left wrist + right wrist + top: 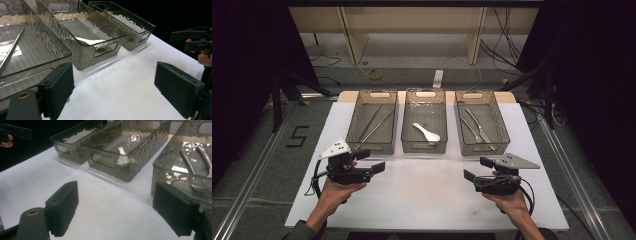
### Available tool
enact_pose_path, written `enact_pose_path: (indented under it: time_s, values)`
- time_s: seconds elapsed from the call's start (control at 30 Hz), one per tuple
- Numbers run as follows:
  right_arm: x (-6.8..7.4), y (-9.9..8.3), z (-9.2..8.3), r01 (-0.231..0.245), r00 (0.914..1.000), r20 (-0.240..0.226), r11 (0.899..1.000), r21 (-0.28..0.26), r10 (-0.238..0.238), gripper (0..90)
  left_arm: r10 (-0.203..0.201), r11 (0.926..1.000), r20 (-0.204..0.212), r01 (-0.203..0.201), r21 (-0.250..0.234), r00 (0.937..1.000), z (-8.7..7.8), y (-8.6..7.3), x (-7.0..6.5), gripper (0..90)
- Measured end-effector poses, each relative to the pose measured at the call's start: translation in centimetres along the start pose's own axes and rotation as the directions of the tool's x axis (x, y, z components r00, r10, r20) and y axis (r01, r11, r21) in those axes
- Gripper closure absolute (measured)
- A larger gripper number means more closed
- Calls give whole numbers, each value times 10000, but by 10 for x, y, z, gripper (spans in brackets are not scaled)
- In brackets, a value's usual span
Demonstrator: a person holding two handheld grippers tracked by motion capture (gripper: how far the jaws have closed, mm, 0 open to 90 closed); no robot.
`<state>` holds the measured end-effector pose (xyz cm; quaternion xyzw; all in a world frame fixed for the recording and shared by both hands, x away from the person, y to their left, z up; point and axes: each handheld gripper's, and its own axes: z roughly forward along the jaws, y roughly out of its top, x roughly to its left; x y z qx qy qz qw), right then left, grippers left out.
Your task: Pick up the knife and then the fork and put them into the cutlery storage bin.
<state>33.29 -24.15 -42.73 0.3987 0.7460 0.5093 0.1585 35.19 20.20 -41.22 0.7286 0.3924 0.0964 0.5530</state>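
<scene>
Three smoky clear bins sit in a row on the white table. The left bin holds long metal chopsticks, the middle bin a white spoon, the right bin metal forks. The high view alone shows a "5" marked on the floor. Left gripper and right gripper hover before the bins, jaws spread wide, grasping nothing.
</scene>
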Motion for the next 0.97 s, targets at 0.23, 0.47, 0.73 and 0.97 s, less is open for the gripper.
enact_pose_path:
  time_s: [0.23, 0.47, 0.73, 0.97]
  values:
    - [0, -5, -3, -49, 10000, 7, 10000, 12, 49, 213, 68, 9999, 37, -68, 96, 10000, 1, 0, 0, 154]
    - [0, -5, -4, -17, 10000, 36, 10000, -41, 17, 211, 91, 9999, 46, -92, 110, 9999, 1, 0, 0, 154]
    - [0, -4, -4, -19, 10000, 40, 10000, -26, 19, 206, 84, 9999, 33, -84, 95, 10000, 1, 0, 0, 154]
    - [0, -4, -4, 9, 10000, 50, 10000, -6, -9, 199, 90, 9999, 41, -91, 118, 10000, 2, 0, 0, 154]
